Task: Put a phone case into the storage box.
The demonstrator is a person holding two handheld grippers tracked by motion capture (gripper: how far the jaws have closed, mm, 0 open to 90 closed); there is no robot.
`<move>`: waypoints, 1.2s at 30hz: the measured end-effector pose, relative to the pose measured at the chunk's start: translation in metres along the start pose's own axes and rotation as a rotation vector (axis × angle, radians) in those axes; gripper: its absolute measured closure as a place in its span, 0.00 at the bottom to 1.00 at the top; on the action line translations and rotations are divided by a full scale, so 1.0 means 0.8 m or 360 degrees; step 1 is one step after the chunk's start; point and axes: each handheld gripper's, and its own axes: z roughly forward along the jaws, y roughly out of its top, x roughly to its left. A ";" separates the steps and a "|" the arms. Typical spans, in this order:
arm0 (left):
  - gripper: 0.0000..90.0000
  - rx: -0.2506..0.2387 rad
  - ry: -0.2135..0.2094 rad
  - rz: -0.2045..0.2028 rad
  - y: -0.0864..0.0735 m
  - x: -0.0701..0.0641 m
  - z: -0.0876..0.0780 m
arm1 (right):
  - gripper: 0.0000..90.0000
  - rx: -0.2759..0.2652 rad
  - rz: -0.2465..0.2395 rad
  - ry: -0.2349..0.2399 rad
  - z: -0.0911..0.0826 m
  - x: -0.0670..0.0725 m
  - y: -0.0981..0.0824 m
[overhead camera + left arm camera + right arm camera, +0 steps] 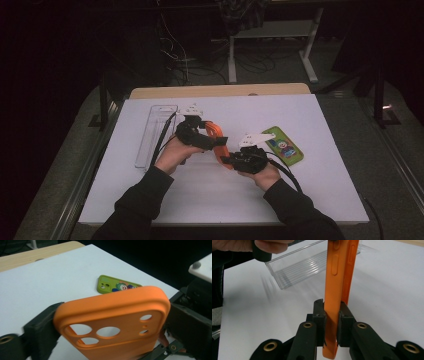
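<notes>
Both grippers hold one orange case (218,141) in the air over the middle of the tabletop (300,200). Right gripper (231,159): jaws clamped on one side wall of the case near its lower end, clear in the right gripper view, case (336,290) standing upright between the pads. Left gripper (220,142): jaws closed on the camera-cutout end; in the left gripper view the case (112,322) sits pinched between the dark jaws, three big lens holes and smaller ones facing the camera.

Step, as I judge it: a two-handed hold of the case mid-air, likely a handover or a re-orienting before placing it. A clear tray (156,131) lies to the left, near the left hand (172,155), looks empty. Next move likely calls for one gripper to let go while the other keeps a firm pinch, then carrying the case across. The case looks soft and thin-walled, so it may flex or twist if both pull.

A green case (283,145) with a cartoon print lies flat just right of the right gripper, apart from it.

Surface: white board, flat, matte, over a wooden tabletop edge (220,91) at the far side. Room: dark, desk legs (232,60) and loose cables (175,50) on the floor behind. Person wears dark sleeves (145,200).
</notes>
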 end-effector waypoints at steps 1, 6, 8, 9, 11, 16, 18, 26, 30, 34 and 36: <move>0.08 -0.0016 -0.0001 -0.0010 0.000 0.000 0.000 | 0.87 -0.0001 0.0002 0.0002 0.000 0.000 0.000; 0.14 -0.0023 0.0003 0.0016 0.001 0.000 -0.003 | 0.87 0.0014 -0.0008 -0.0008 0.001 0.002 0.000; 0.15 -0.0025 0.0003 0.0012 0.001 -0.001 -0.002 | 0.87 0.0019 -0.0007 -0.0009 0.002 0.002 0.000; 0.15 -0.0028 0.0006 0.0017 0.000 -0.001 -0.002 | 0.87 0.0021 -0.0002 -0.0011 0.002 0.003 0.000; 0.15 -0.0027 0.0006 0.0022 0.000 -0.001 -0.002 | 0.87 0.0027 -0.0018 -0.0014 0.003 0.003 -0.001; 0.18 -0.0042 0.0007 0.0038 0.001 -0.004 -0.003 | 0.87 0.0031 -0.0031 -0.0020 0.003 0.003 0.000; 0.18 -0.0038 0.0006 0.0041 0.001 -0.005 -0.004 | 0.87 0.0036 -0.0035 -0.0023 0.003 0.003 0.000; 0.18 -0.0038 0.0040 0.0047 0.011 -0.002 -0.012 | 0.59 0.0049 -0.0037 -0.0056 -0.007 -0.002 0.000; 0.18 -0.0012 0.0072 0.0082 0.023 0.006 -0.021 | 0.52 0.0070 -0.0008 -0.0085 -0.022 -0.010 -0.006; 0.18 -0.0011 0.0117 0.0091 0.037 0.014 -0.032 | 0.39 0.0074 0.0024 -0.0123 -0.039 -0.016 -0.013; 0.18 -0.0006 0.0140 0.0101 0.044 0.019 -0.038 | 0.33 0.0081 0.0021 -0.0149 -0.046 -0.018 -0.017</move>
